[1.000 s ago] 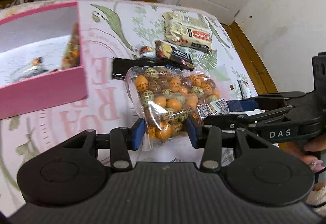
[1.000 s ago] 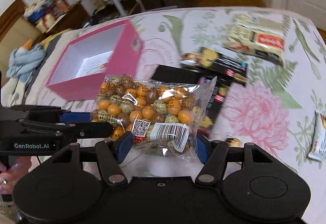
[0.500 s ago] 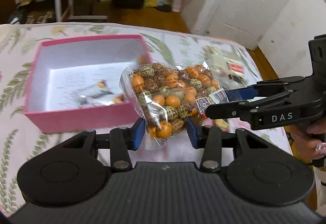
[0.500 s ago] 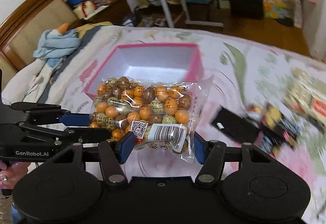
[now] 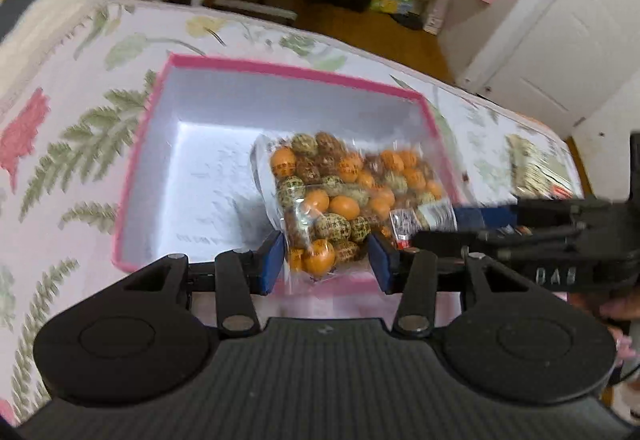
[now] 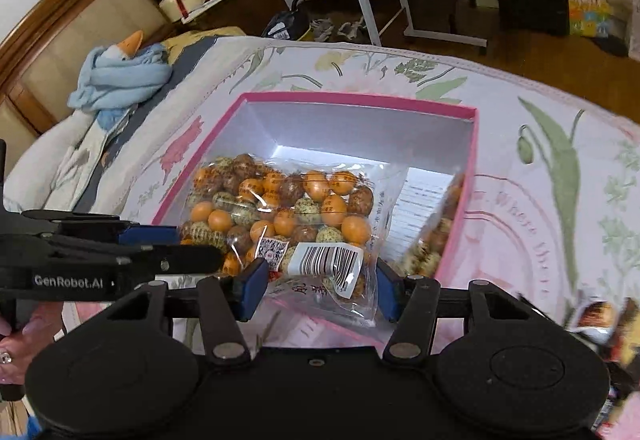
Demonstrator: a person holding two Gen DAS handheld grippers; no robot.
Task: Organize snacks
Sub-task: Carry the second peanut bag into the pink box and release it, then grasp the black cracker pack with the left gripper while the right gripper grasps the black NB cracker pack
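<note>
A clear bag of orange and speckled egg-shaped snacks (image 5: pixel 344 192) hangs between both grippers over the open pink box (image 5: pixel 280 70). My left gripper (image 5: pixel 326 260) is shut on the bag's near end. My right gripper (image 6: pixel 318 286) is shut on its barcode end (image 6: pixel 280 208). The box shows in the right wrist view (image 6: pixel 356 100), with a small snack packet (image 6: pixel 434 240) leaning on its right inner wall. Each gripper's black arm shows in the other's view.
The box stands on a flowered bedspread (image 5: pixel 64 144). More snack packets lie to the right on the bed (image 5: pixel 532 168) and at the right edge of the right wrist view (image 6: pixel 600 316). A blue cloth (image 6: pixel 120 76) lies near the headboard. Furniture and bags stand on the floor beyond.
Both grippers have carried the bag left from above the loose packets to over the pink box. The bag now hangs inside the box's outline, and both grips are unchanged.
</note>
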